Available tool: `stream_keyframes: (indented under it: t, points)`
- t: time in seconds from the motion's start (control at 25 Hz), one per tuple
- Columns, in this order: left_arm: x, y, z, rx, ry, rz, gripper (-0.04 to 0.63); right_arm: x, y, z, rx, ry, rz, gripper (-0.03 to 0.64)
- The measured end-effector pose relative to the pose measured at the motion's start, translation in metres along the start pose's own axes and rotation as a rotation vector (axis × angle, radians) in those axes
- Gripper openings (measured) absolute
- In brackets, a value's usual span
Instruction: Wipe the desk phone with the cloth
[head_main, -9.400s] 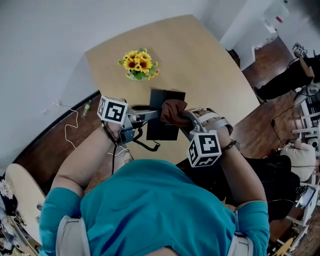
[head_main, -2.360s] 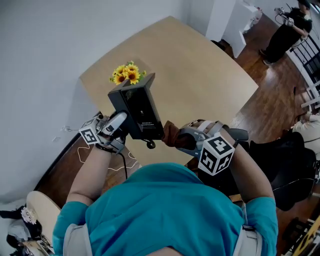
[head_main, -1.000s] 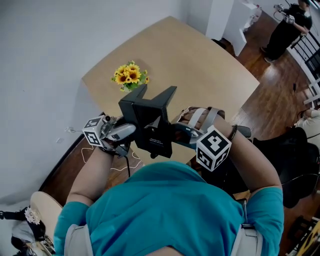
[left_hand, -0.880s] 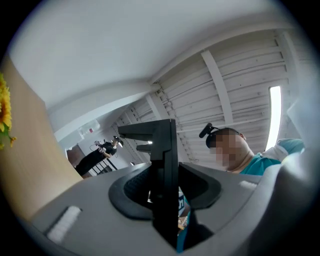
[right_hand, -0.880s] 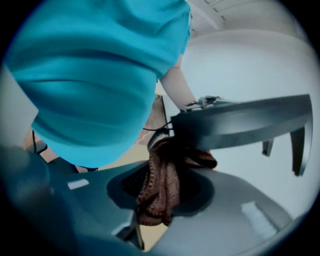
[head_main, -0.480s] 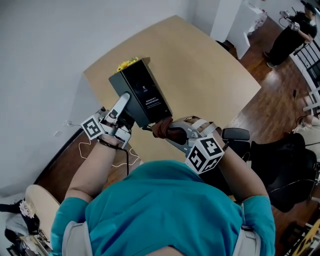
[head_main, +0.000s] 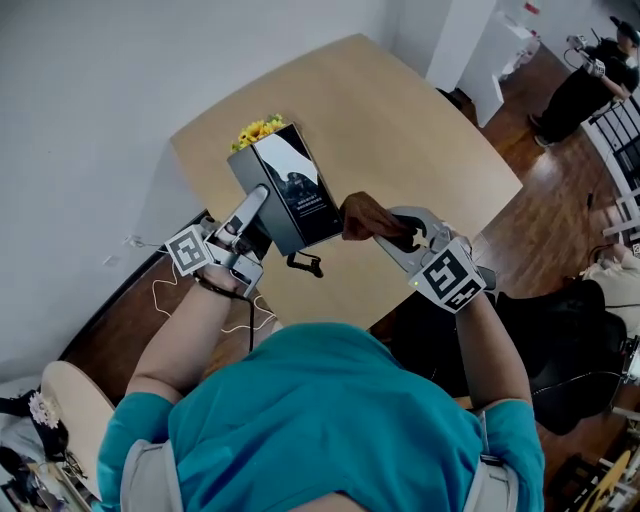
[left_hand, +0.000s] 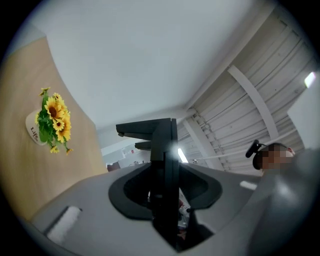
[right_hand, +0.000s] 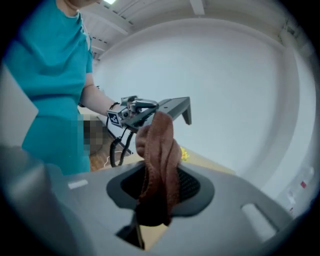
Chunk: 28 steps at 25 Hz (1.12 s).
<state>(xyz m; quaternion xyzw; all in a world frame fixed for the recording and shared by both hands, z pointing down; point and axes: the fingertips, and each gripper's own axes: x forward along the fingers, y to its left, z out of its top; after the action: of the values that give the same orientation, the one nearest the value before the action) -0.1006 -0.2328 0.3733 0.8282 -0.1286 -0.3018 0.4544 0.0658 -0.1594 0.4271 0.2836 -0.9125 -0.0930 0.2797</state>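
Above the table (head_main: 420, 150), left tongs (head_main: 252, 206) clamp desk phone (head_main: 296, 188), right tongs (head_main: 386, 222) cloth (head_main: 362, 214).

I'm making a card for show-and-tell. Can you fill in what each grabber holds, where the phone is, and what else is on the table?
left gripper: shut on the phone
right gripper: shut on the cloth
phone: black, tilted, held up above the table
cloth: brown, bunched, right by the phone's edge; can't tell if it is touching
also on the table: sunflowers, behind the phone
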Motion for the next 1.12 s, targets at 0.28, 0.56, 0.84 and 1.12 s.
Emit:
stream_keyframes:
  t: [0.28, 0.56, 0.84, 1.12]
  points:
    - [-0.018, 0.079, -0.045, -0.047, 0.222, 0.214, 0.166, -0.017, 0.01, -0.033, 0.116, 0.008, 0.006, 0.115]
    - [-0.034, 0.159, -0.113, -0.167, 0.361, 0.3, 0.166, -0.035, 0.029, -0.072, 0.207, 0.066, 0.02, 0.115]
    - [-0.037, 0.243, -0.141, -0.062, 0.442, 0.369, 0.166, -0.052, 0.031, -0.101, 0.268, 0.115, -0.013, 0.115]
    - [-0.014, 0.286, -0.157, -0.01, 0.567, 0.351, 0.166, -0.06, 0.034, -0.117, 0.297, 0.147, -0.018, 0.115]
